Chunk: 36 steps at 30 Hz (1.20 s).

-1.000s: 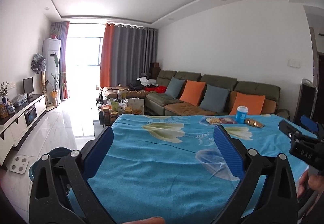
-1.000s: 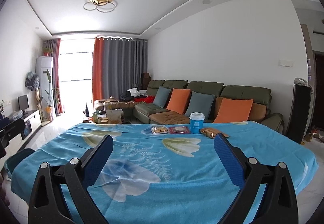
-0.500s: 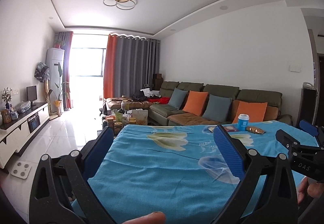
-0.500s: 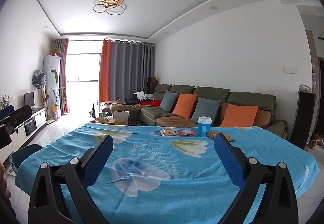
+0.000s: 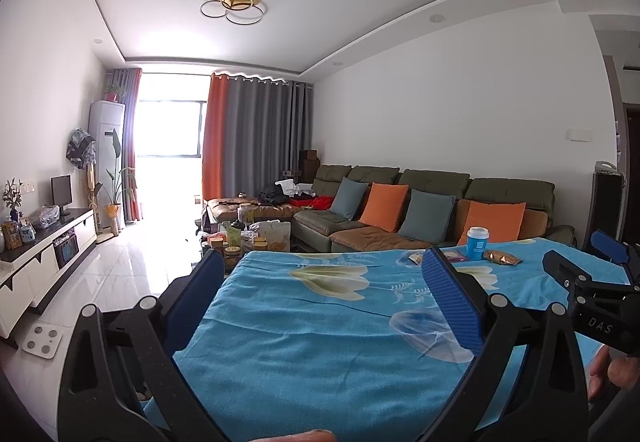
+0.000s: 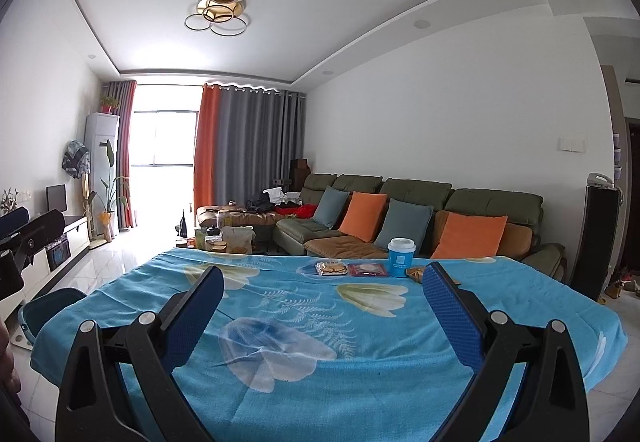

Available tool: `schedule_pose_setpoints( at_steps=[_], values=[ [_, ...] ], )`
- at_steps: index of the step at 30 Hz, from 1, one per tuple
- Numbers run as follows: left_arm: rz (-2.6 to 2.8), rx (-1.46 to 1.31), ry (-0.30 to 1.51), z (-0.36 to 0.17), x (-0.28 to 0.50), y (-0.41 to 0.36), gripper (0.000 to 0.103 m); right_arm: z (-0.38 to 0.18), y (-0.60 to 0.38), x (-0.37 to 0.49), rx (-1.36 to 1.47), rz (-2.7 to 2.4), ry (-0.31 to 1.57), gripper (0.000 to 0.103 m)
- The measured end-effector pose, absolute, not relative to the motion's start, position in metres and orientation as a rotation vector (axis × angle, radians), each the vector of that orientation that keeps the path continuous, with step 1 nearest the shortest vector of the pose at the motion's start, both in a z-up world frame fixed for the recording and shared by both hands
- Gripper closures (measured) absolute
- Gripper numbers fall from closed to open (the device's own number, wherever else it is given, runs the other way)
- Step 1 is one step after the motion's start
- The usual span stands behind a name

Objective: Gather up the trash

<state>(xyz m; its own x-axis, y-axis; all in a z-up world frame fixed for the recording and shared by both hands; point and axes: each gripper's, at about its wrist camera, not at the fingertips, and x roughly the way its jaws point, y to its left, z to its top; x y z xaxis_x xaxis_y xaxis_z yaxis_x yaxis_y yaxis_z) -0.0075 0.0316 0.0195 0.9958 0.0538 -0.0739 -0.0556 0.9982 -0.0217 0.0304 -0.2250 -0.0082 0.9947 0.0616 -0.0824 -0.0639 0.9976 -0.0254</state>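
Both tongs, left (image 5: 320,290) and right (image 6: 320,294), gape wide and empty. Trash sits along the table's (image 6: 280,322) far edge: paper cup (image 6: 401,257), flat wrappers (image 6: 367,269) beside it. Cup likely light and crushable, so pinch low on its wall; wrappers look thin and slippery, so take an edge.

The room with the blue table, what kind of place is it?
It looks like a living room in someone's home. There is a long green sofa with orange and grey cushions, a TV stand along the left wall, and curtains by a big window.
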Motion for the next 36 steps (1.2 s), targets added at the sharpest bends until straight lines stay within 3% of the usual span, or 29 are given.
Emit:
schedule_pose_setpoints(
  at_steps=[36],
  values=[
    [0.033,-0.012,0.09,0.0216,-0.0151,0.0326,0.006,-0.0068,-0.2218,0.0248,-0.017,0.069,0.092,0.007]
  ],
)
